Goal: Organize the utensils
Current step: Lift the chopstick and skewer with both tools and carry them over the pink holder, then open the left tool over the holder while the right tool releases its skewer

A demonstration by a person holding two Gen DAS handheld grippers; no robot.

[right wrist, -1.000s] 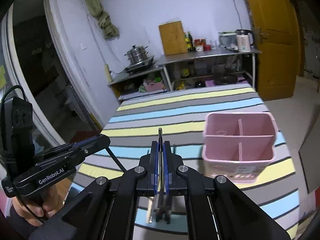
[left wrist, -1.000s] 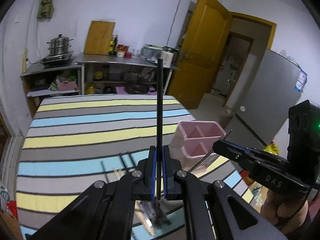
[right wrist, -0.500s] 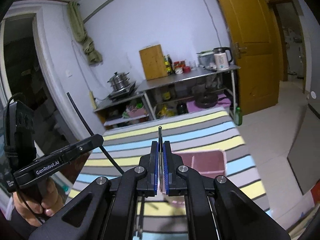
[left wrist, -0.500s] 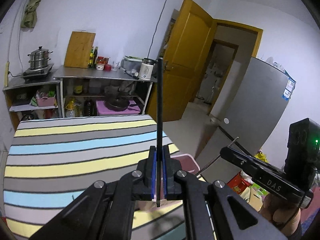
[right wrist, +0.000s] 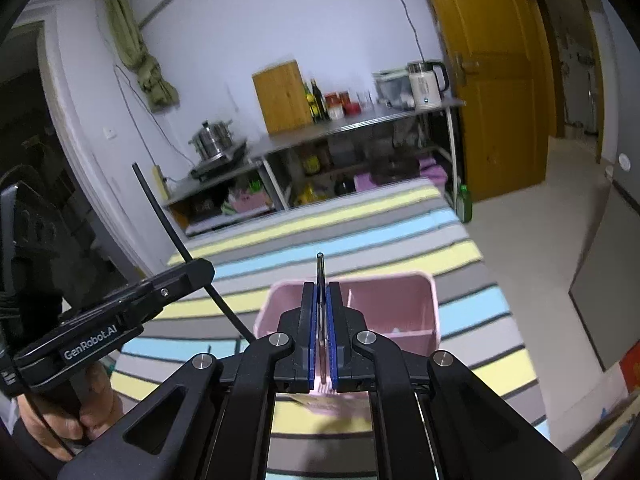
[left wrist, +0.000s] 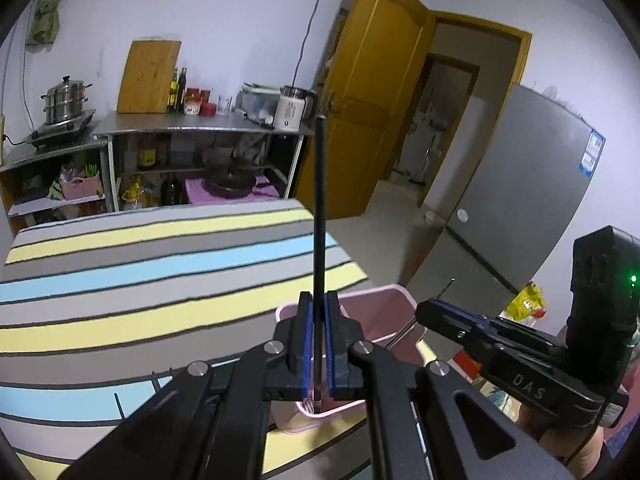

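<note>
A pink divided utensil holder (left wrist: 384, 312) (right wrist: 394, 306) stands on the striped table near its right edge. My left gripper (left wrist: 319, 340) is shut on a long black chopstick (left wrist: 320, 208) that points up, its lower end over the holder's near rim. My right gripper (right wrist: 321, 336) is shut on a metal fork (right wrist: 320, 280), handle up and tines down over the holder's near side. In the right wrist view the left gripper (right wrist: 192, 276) holds the black chopstick (right wrist: 168, 220) at the holder's left. In the left wrist view the right gripper (left wrist: 428, 312) sits at the holder's right.
The table wears a striped cloth (left wrist: 140, 280) in grey, yellow and blue. A few thin utensils (left wrist: 120, 404) lie on it at the near left. Steel shelves (left wrist: 192, 132) with pots, bottles and a kettle stand beyond. A yellow door (left wrist: 380, 100) and a grey fridge (left wrist: 520, 200) are right.
Both grippers have come down and in over the pink holder, which now shows more fully under each. Each keeps its utensil.
</note>
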